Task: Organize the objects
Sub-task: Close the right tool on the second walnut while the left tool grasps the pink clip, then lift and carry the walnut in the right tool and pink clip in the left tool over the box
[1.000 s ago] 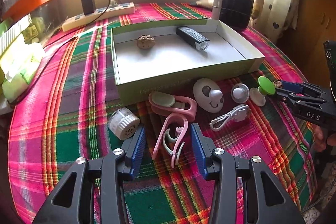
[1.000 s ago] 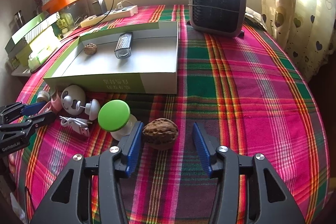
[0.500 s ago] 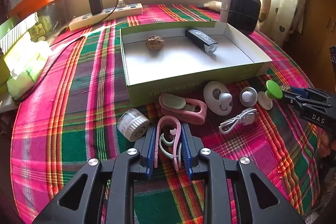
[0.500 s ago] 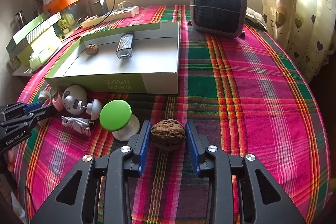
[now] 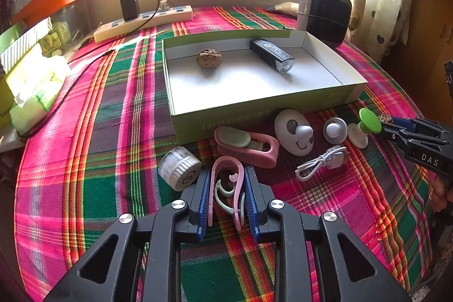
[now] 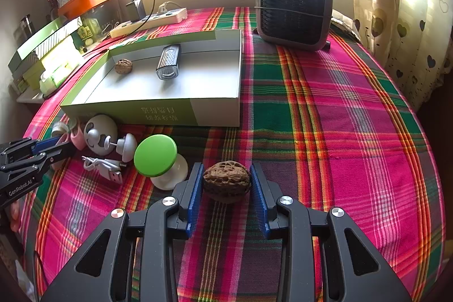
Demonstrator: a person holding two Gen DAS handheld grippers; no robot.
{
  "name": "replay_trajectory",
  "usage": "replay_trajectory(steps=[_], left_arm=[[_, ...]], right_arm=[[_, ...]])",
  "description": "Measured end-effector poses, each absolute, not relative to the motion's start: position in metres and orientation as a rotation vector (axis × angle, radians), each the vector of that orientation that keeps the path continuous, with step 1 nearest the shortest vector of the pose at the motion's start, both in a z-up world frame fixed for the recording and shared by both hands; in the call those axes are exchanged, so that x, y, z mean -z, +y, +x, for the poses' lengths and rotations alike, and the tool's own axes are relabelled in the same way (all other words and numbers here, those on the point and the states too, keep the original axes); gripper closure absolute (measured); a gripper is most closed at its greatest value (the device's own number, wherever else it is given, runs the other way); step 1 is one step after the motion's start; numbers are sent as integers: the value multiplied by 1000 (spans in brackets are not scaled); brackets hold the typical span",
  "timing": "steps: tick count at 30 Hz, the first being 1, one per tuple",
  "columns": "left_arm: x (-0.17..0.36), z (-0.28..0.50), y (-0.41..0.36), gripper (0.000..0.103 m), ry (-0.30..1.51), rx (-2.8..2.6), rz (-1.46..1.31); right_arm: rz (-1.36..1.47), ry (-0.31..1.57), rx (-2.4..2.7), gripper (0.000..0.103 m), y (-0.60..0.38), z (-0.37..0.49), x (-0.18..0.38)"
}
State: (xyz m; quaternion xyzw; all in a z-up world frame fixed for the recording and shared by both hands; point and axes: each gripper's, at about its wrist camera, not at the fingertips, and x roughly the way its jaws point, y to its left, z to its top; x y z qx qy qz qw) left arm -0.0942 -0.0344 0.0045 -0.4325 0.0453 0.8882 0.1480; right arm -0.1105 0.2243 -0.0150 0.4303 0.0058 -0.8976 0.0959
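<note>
My left gripper (image 5: 226,183) is shut on a pink clip (image 5: 228,188) on the plaid cloth, in front of the green-sided open box (image 5: 254,106). My right gripper (image 6: 226,183) is shut on a brown walnut (image 6: 226,180) on the cloth, right of a green-capped white knob (image 6: 155,152). The box (image 6: 158,111) holds another walnut (image 5: 209,58) and a black bike light (image 5: 271,55). The right gripper also shows at the right of the left wrist view (image 5: 396,126); the left gripper shows at the left of the right wrist view (image 6: 53,146).
In front of the box lie a white ribbed cap (image 5: 179,168), a pink holder (image 5: 246,145), a white egg-shaped toy (image 5: 294,132), a round white piece (image 5: 335,130) and a white USB cable (image 5: 322,162). A dark heater (image 6: 293,9) and a power strip (image 5: 141,23) stand at the back.
Both grippers closed: the left on the pink clip, the right on the walnut. Both cameras rose slightly.
</note>
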Motion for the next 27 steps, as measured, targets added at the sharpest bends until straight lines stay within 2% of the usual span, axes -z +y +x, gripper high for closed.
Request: replay_trajectory(steps=[27], left_arm=[[-23,-92,-35,82,105,-2568,-1204]], right_arm=[[1231,0,2680,69,227,-111,1]])
